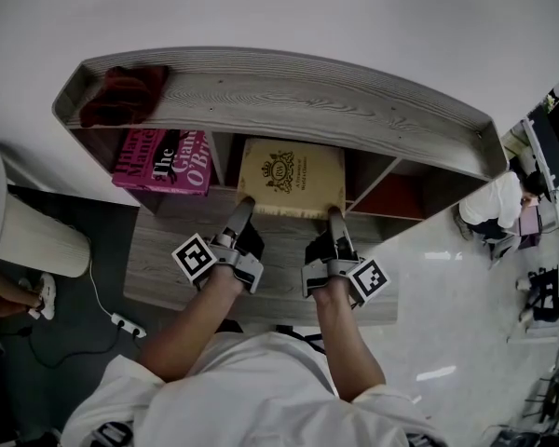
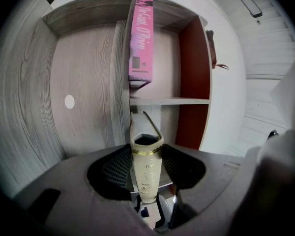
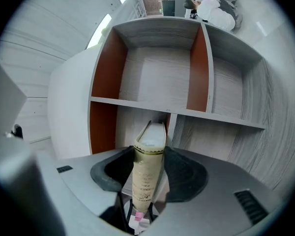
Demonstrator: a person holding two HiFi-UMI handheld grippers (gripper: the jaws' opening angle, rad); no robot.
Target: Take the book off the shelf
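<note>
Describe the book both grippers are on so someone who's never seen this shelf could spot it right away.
Find the grey wood-grain shelf unit and look at its middle compartment. The cream book sits there, cover toward the head camera, its near edge gripped by the left gripper and the right gripper. Unlike the pink book on its left, it is pale with a dark crest.

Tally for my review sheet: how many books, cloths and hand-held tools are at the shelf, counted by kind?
Books: 2 (cream book with gold crest, pink book)
Cloths: 1 (dark red crumpled cloth)
Tools: 2 (left tool, right tool, both gripping the cream book)
Total: 5
</note>
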